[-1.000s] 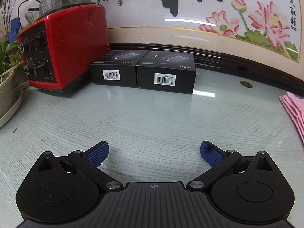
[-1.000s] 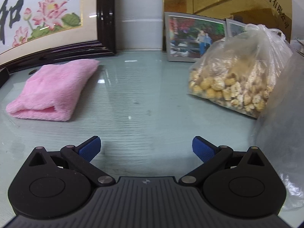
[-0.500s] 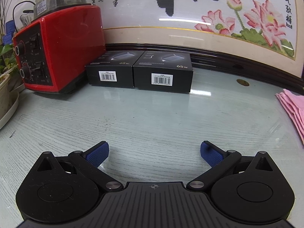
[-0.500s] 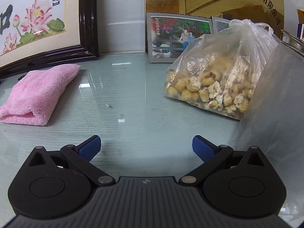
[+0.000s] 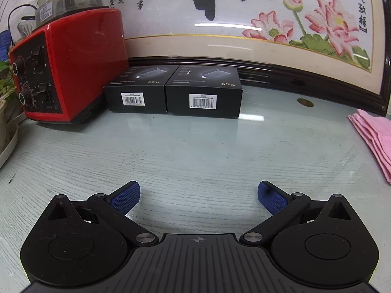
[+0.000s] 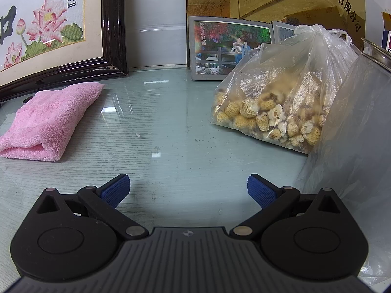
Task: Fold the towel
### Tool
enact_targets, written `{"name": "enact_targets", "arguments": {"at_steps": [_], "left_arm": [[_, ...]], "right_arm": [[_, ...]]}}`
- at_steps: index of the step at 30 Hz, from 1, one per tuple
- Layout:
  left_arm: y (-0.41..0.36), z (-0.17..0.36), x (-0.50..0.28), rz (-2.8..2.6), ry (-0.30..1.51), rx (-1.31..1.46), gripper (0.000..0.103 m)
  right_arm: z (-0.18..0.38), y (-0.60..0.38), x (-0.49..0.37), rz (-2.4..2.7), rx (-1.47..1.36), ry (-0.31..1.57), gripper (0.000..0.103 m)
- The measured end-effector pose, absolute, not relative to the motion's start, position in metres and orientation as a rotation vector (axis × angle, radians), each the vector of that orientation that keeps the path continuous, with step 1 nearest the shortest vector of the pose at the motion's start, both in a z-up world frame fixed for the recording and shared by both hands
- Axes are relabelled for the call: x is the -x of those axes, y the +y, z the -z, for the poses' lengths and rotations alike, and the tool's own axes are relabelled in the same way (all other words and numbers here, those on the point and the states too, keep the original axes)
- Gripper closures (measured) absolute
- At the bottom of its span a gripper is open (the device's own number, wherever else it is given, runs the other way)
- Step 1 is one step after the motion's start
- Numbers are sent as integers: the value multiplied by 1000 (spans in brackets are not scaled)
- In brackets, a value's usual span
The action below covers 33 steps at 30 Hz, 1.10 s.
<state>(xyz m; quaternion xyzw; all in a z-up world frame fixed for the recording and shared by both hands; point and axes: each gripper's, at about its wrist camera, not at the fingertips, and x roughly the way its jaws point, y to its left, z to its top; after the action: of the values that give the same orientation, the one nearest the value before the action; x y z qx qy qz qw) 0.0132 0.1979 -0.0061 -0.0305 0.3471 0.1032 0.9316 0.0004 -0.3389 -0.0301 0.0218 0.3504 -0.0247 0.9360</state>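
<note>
Both grippers empty above the glass-topped table, pink towel lying folded off to the side.

In the left wrist view the left gripper (image 5: 198, 194) fills the bottom of the frame with its blue-padded fingers (image 5: 125, 196) spread wide apart, nothing between them — only bare table (image 5: 195, 151) ahead. Two black boxes (image 5: 172, 91) sit side by side at upper centre, just right of a red appliance (image 5: 66, 68), with a framed lotus embroidery (image 5: 244, 17) behind them; the towel (image 5: 376, 141) shows at the right edge. In the right wrist view the right gripper (image 6: 188, 189) is likewise spread and holds nothing. The towel (image 6: 51, 119) lies folded at middle left, well apart from the fingers, and a clear bag of pale puffed pieces (image 6: 276, 105) stands at right — a photo frame (image 6: 229, 48) behind it.
</note>
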Motion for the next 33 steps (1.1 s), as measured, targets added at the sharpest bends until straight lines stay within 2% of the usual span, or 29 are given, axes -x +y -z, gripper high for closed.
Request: {"name": "enact_targets", "arguments": {"at_steps": [33], "left_arm": [[197, 6, -13, -202, 712, 60, 0]], "right_arm": [[30, -339, 0, 51, -45, 716, 0]]}}
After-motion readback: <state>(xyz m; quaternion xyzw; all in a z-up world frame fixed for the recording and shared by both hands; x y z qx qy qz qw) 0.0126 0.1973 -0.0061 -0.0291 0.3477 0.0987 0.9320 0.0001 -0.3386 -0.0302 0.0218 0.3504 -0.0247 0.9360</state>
